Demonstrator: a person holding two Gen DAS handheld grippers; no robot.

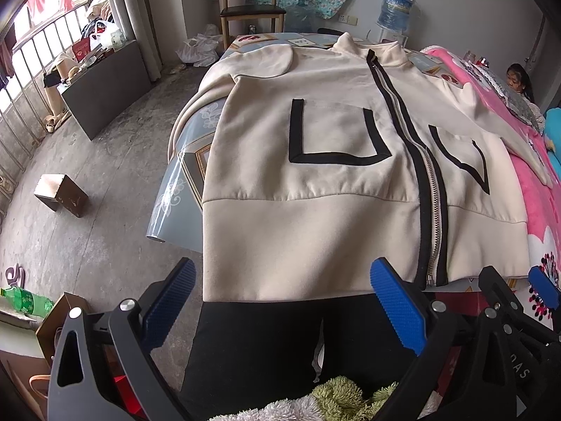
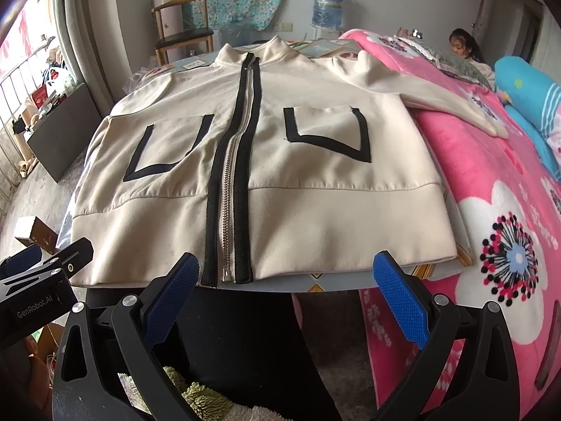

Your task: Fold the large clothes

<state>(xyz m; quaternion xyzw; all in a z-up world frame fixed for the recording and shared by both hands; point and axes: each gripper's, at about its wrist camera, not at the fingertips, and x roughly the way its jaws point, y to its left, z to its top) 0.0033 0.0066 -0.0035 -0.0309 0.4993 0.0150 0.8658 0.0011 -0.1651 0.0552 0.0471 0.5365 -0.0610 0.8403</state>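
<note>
the cream zip jacket (image 2: 259, 161) lay flat, front up, on the table (image 1: 182, 172), hem nearest. both the left gripper (image 1: 280, 310) and right gripper (image 2: 285, 298) hovered near the hem with jaws apart, holding nothing. the left one's body read "genrobot.ai".

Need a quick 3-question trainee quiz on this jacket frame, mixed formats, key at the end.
1. True or false: the cream jacket lies front side up with its zipper closed.
2. Multiple choice: where does the jacket's sleeve on the right gripper's side rest? A) tucked under the jacket B) stretched out onto the pink blanket C) hanging to the floor
3. Fill in: the left gripper and right gripper are both ____ and hold nothing.

Key
1. True
2. B
3. open
</note>
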